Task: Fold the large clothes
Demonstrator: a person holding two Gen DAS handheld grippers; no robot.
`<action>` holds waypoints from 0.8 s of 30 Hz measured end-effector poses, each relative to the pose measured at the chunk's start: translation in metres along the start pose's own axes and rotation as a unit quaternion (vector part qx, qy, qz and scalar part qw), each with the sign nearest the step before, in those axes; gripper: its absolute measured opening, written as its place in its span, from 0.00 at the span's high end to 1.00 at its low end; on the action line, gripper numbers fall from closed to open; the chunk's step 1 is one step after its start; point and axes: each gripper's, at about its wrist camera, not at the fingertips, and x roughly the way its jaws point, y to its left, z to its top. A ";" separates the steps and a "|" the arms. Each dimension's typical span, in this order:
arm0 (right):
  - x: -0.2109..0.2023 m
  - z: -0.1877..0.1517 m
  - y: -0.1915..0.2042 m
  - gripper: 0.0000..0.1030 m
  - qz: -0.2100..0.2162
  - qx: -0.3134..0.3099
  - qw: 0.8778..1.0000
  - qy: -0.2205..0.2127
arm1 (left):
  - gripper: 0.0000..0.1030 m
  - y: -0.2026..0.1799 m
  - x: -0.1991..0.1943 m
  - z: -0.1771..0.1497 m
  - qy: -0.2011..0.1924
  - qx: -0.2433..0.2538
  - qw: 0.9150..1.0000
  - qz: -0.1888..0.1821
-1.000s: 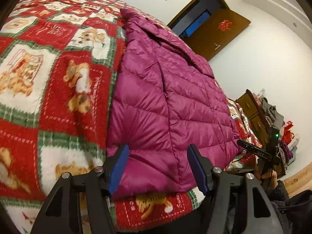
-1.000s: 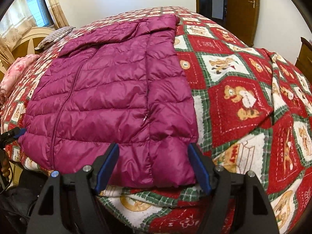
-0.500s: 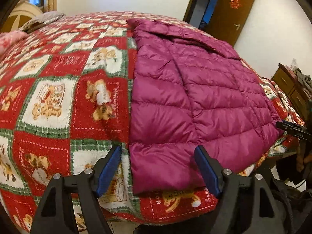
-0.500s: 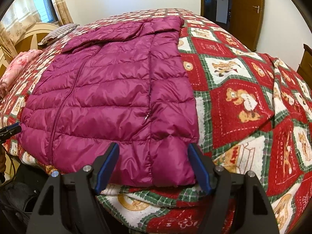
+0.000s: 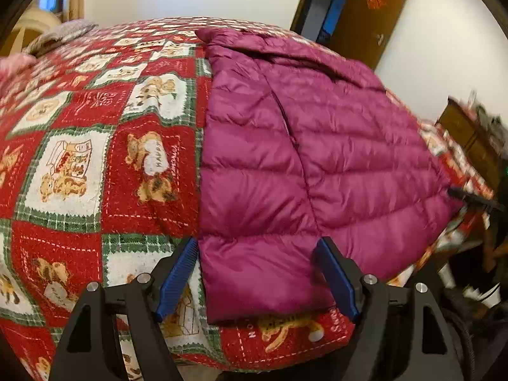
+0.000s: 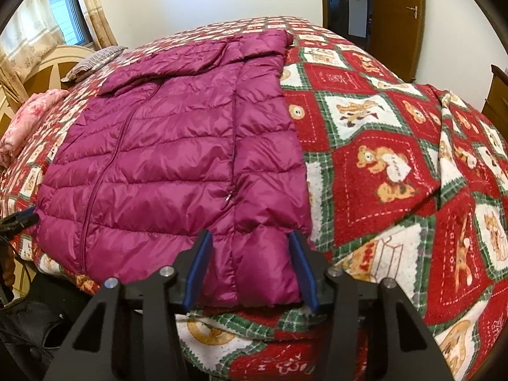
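Note:
A purple quilted jacket [image 5: 317, 146] lies flat, front up, on a red bear-patterned blanket [image 5: 95, 165] over a bed. My left gripper [image 5: 257, 243] stands open at the near hem, its blue pads [image 5: 177, 279] on either side of the jacket's left corner without squeezing it. In the right wrist view the jacket [image 6: 165, 158] shows its zip, and my right gripper [image 6: 249, 238] sits at the near right corner. Its jaws are closing, and the sleeve cuff [image 6: 270, 270] bunches between the pads.
The blanket [image 6: 397, 165] hangs over the near edge of the bed. Pillows [image 6: 92, 63] and a headboard stand at the far left by a curtained window. A brown door [image 5: 365, 16] is at the back and a wooden dresser [image 5: 470, 139] at the right.
The left gripper has rolled level and shifted a little, and its jaws stand wider around the hem corner. The right gripper stayed in place while its jaws narrowed onto the cuff.

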 end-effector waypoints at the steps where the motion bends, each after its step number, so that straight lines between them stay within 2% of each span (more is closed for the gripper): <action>1: 0.001 0.000 0.001 0.48 -0.002 -0.003 1.000 0.000 | 0.25 -0.003 0.000 -0.001 0.003 0.008 1.000 -0.001; 4: 0.001 -0.001 0.003 0.48 -0.008 -0.011 1.000 -0.002 | 0.25 -0.001 0.001 -0.001 0.011 -0.017 0.999 -0.048; 5: 0.001 -0.001 0.003 0.48 -0.008 -0.012 1.000 -0.002 | 0.26 0.002 0.002 -0.002 0.010 -0.025 0.998 -0.054; 7: 0.001 -0.001 0.002 0.48 -0.006 -0.013 1.000 -0.002 | 0.36 0.007 0.000 -0.003 0.005 -0.035 0.998 -0.060; 9: 0.000 -0.001 0.001 0.48 0.000 -0.009 1.000 -0.002 | 0.57 0.017 -0.003 -0.004 0.002 -0.051 0.997 -0.063; 11: 0.000 0.000 -0.001 0.48 0.007 -0.003 1.000 -0.001 | 0.63 0.030 -0.005 -0.005 0.000 -0.083 0.993 -0.081; 13: -0.002 0.002 -0.006 0.48 0.021 0.009 1.000 -0.005 | 0.63 0.037 -0.003 -0.005 0.003 -0.108 0.990 -0.094; 16: -0.002 0.005 -0.008 0.48 0.030 0.022 0.999 -0.008 | 0.61 0.027 0.003 -0.003 0.014 -0.094 0.993 -0.068; 18: 0.001 0.007 -0.005 0.48 0.025 0.013 1.000 -0.001 | 0.47 0.018 0.005 -0.001 0.017 -0.075 0.995 -0.061; 20: 0.001 0.006 -0.002 0.48 0.017 0.005 1.000 0.006 | 0.39 0.008 0.005 -0.001 0.017 -0.056 0.996 -0.062; 24: -0.007 0.008 -0.007 0.48 -0.019 0.012 1.000 -0.001 | 0.37 0.009 0.007 -0.001 0.020 -0.048 0.997 -0.053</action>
